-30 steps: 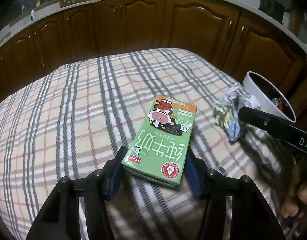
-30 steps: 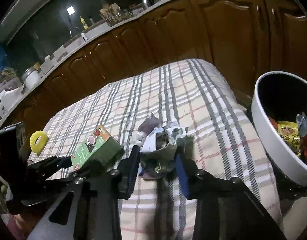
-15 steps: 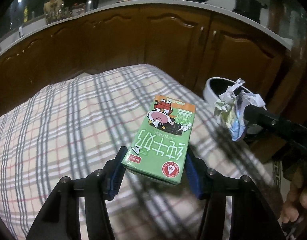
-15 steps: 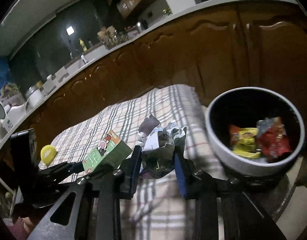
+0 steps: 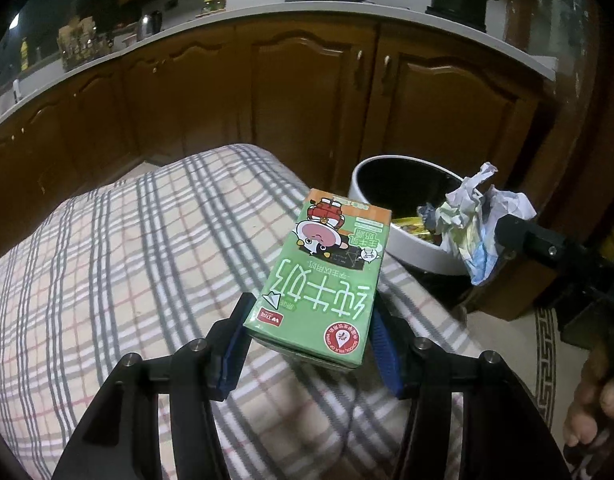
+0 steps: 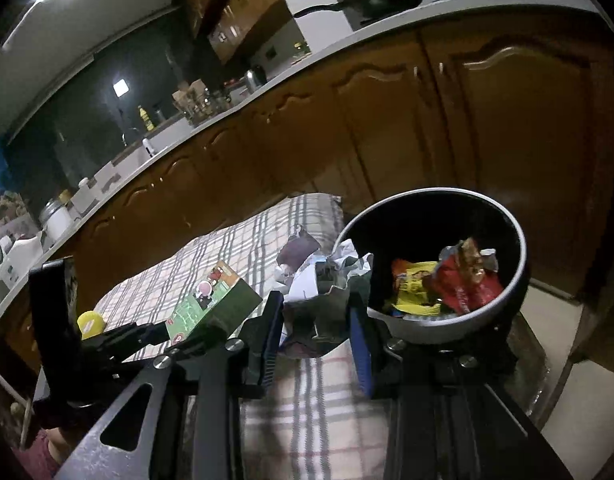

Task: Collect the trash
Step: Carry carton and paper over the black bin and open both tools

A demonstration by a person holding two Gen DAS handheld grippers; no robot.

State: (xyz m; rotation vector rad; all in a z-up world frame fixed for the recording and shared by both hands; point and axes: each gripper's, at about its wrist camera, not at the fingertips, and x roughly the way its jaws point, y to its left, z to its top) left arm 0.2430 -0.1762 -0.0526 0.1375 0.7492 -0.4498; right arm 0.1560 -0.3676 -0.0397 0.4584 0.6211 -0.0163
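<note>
While both jaws grip | one milk carton (image 5: 321, 276) (left) | one crumpled paper (image 6: 327, 280) (right) | one bin (image 6: 519, 236)

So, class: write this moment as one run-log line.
left claw: shut on milk carton | right claw: shut on crumpled paper | both: near trash bin | bin: holds wrappers

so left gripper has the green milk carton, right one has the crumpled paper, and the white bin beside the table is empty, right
Not empty. The right wrist view shows yellow and red wrappers inside the white bin. The rest holds: left gripper grips the green milk carton, right gripper the crumpled paper.
</note>
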